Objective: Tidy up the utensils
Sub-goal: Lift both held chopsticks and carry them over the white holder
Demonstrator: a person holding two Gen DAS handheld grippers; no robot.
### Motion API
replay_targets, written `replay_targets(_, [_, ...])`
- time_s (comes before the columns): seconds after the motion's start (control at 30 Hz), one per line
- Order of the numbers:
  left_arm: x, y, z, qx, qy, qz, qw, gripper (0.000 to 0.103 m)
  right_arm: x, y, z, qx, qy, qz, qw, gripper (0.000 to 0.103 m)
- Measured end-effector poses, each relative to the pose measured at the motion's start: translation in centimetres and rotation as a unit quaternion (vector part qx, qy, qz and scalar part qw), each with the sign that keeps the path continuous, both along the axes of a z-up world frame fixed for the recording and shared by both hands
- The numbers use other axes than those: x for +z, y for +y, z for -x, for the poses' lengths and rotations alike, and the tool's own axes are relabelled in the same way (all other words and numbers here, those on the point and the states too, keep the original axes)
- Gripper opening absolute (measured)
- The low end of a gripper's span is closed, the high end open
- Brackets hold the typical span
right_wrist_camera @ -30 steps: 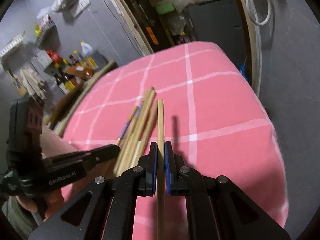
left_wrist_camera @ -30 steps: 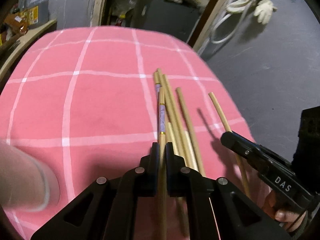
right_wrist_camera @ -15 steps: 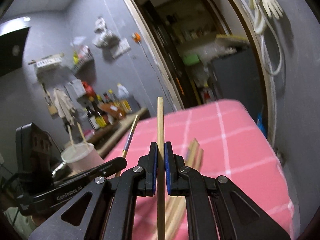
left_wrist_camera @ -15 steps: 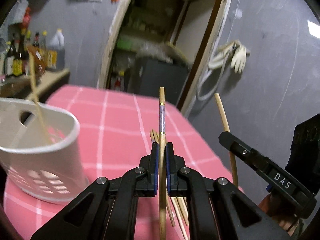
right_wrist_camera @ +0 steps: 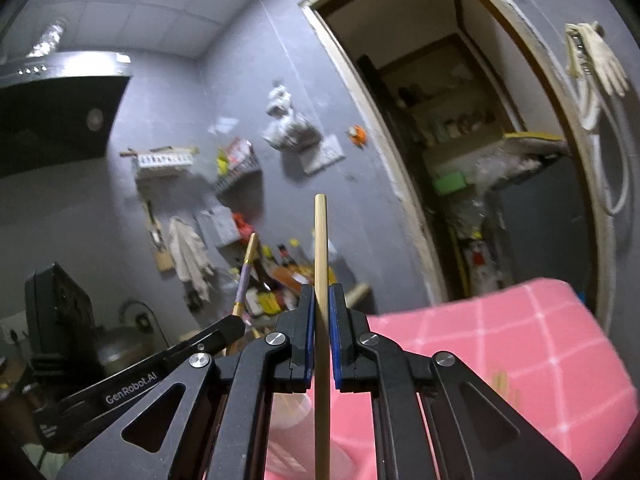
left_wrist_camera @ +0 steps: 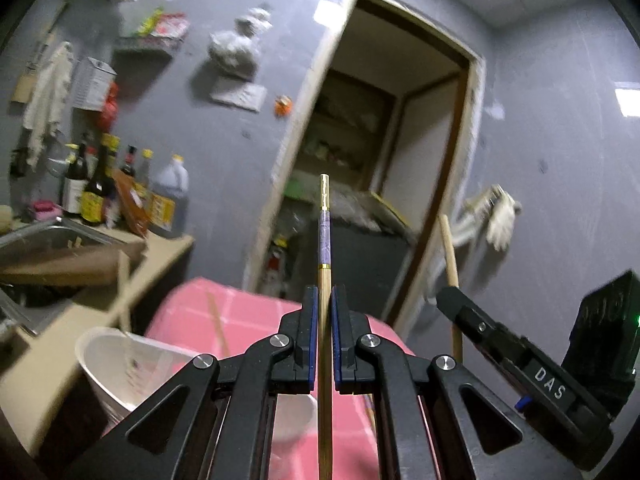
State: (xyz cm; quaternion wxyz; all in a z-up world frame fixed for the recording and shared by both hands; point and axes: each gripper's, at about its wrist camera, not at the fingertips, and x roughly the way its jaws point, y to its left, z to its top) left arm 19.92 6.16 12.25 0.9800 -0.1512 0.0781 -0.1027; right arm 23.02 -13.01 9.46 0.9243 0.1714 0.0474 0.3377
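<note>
Left wrist view: the left hand-held gripper [left_wrist_camera: 324,312] clamps a purple-banded chopstick [left_wrist_camera: 324,240] upright, above a white holder [left_wrist_camera: 120,364] on the pink-clothed worktop [left_wrist_camera: 240,308]; the right hand-held gripper [left_wrist_camera: 452,300] rises at right with a plain chopstick [left_wrist_camera: 449,248].

Right wrist view: the right hand-held gripper [right_wrist_camera: 319,312] pinches the plain chopstick [right_wrist_camera: 320,248] upright, the left hand-held gripper [right_wrist_camera: 234,324] just left, gripping the banded one [right_wrist_camera: 245,272].

Holder [left_wrist_camera: 120,364] on table [left_wrist_camera: 248,312], left of claw [left_wrist_camera: 325,320]
</note>
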Motion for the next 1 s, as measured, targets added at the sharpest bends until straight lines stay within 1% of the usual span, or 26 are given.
replay_targets(0.17, [1.4,4.9,-1.1,0.055,-0.029,0.011,0.998,0.004,1.3,2.5,-1.5,0.018,-0.027,-0.027,0.999,0.005])
replay_targets(0.33, [1.5,9.2,-1.8,0.107,-0.048,0.025,0.9927,0.004,2.6,4.5,-2.5,0.024,-0.069,-0.043,0.996,0.005])
replay_targets(0.43, [1.3,11.4,-2.2,0.13,-0.056,0.037,0.9892,0.004,2.4,5.2,-3.2,0.019,-0.081,-0.045,0.995,0.005])
replay_targets(0.53, [0.8,12.7,-2.8,0.15,-0.061,0.046,0.9857,0.004,1.9,5.4,-4.0,0.011,-0.085,-0.05,0.995,0.005])
replay_targets(0.73, [-0.1,13.5,-3.0,0.176,-0.08,0.054,0.9797,0.004,0.9,5.9,-4.9,-0.008,-0.089,-0.048,0.995,0.005])
replay_targets(0.87, [-1.0,13.8,-3.3,0.181,-0.077,0.057,0.9788,0.004,0.5,5.8,-5.3,-0.01,-0.085,-0.052,0.995,0.005])
replay_targets(1.0, [-1.7,13.6,-3.5,0.18,-0.069,0.058,0.9796,0.004,1.1,5.8,-5.2,-0.01,-0.085,-0.049,0.995,0.005])
